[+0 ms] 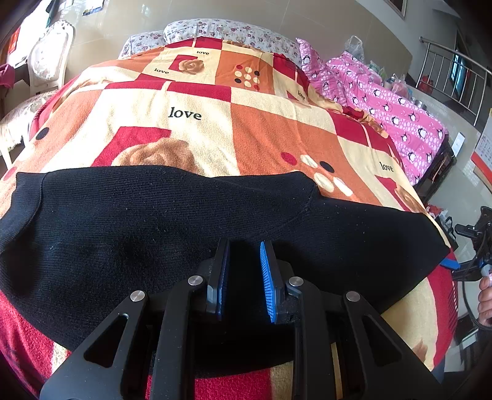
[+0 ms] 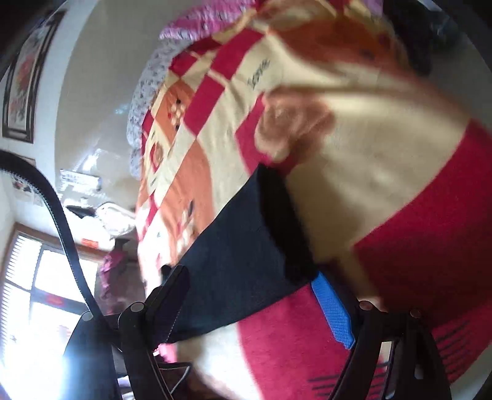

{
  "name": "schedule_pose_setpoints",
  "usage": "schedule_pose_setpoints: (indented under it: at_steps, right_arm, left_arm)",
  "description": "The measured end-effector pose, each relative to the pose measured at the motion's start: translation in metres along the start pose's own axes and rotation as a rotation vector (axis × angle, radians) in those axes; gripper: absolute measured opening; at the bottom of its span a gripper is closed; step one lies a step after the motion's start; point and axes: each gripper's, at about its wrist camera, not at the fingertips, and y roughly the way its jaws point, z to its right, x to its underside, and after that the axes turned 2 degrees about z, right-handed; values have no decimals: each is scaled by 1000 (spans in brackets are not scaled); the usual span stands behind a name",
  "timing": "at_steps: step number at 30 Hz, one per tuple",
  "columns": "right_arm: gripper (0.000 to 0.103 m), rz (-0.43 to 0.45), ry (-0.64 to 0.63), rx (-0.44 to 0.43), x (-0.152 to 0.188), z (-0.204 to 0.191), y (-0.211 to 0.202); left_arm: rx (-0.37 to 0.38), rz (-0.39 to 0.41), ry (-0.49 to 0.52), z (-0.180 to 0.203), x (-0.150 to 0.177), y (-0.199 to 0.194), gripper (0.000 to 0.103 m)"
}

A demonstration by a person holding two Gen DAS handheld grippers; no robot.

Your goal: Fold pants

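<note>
**A:** Item one, the surface?

**B:** A bed (image 1: 276, 129) under a patchwork blanket (image 1: 190, 123) in red, orange and cream, printed with roses and the word "love". Floral pillows (image 1: 227, 29) lie at the far end, and a pink penguin-print quilt (image 1: 384, 101) runs along its right side.

**A:** The room?

**B:** I list a glossy pale floor, a white ornate chair (image 1: 50, 58) at far left, a metal railing (image 1: 455, 77) at far right, and in the right wrist view a framed picture (image 2: 21, 80) and a bright window (image 2: 33, 283).

**A:** The task's thing?

**B:** Black knit pants (image 1: 172, 221) lie spread flat across the near part of the blanket.

**A:** My tongs?

**B:** The left tongs (image 1: 244, 246) sit nearly together over the near edge of the pants; I cannot tell if any cloth is pinched. The right tongs (image 2: 246, 277) stand well apart at the pants' right end, with cloth between the pads, in a blurred view. A cable (image 2: 58, 215) crosses that view's left side.
</note>
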Motion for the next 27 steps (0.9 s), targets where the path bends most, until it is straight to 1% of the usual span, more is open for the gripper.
schedule_pose_setpoints:
  at_steps: [1,2,3,5,7,8,10,12,13,15,16,17,18,19,20,21,22,23,24,25,27]
  right_arm:
    - [77,-37,7,-22,-1,-1,5]
    - [71,-23,6,8,-2,-2,6]
    - [70,-3,21,7,-4,0,5]
    - [70,26,46,-3,-4,1,3]
    - [69,19,-12,24,1,-7,7]
    - [67,37,-44,35,3,-9,8]
    - [61,76,-52,42,7,-7,5]
    - [51,140,-95,73,14,-7,3]
    - [49,169,-122,87,18,-7,2]
    - [34,235,-199,134,28,-8,3]
    - [30,252,-213,145,30,-6,2]
    - [22,287,-231,156,34,-3,1]
    - [17,310,-238,161,36,-1,1]
    - [15,332,-242,161,37,2,1]
    - [14,358,-252,159,39,3,-1]
    - [14,368,-263,161,40,3,0]
    - [14,373,-275,162,41,1,0]
    - [12,364,-304,171,41,-2,2]
    - [10,361,-349,206,42,-8,5]
    - [10,368,-391,232,44,-13,6]
    - [9,403,-531,305,51,-31,9]
  left_arm:
    - [-1,0,1,0,0,0,19]
    - [-1,0,1,1,0,0,19]
    - [-1,0,1,0,0,0,19]
    - [0,0,0,0,0,0,19]
    - [-2,1,1,1,0,0,19]
    - [-2,1,2,1,0,0,19]
    - [-2,1,1,1,0,0,19]
    - [1,0,-1,0,0,0,19]
    - [2,0,-2,0,0,0,19]
    - [0,0,-3,1,0,0,19]
    - [-8,-2,1,2,0,0,19]
    - [-24,-13,25,7,-1,-1,19]
    - [-33,-37,59,15,-5,-1,21]
    - [-22,-54,79,25,-9,-1,21]
    - [9,-63,87,37,-15,-2,21]
    - [63,-66,92,54,-23,-4,24]
    - [99,-72,96,67,-30,-3,29]
    - [147,-84,104,88,-39,-1,46]
    - [184,-90,115,104,-47,2,62]
    - [221,-96,131,122,-55,5,65]
    - [286,-153,174,163,-72,18,65]
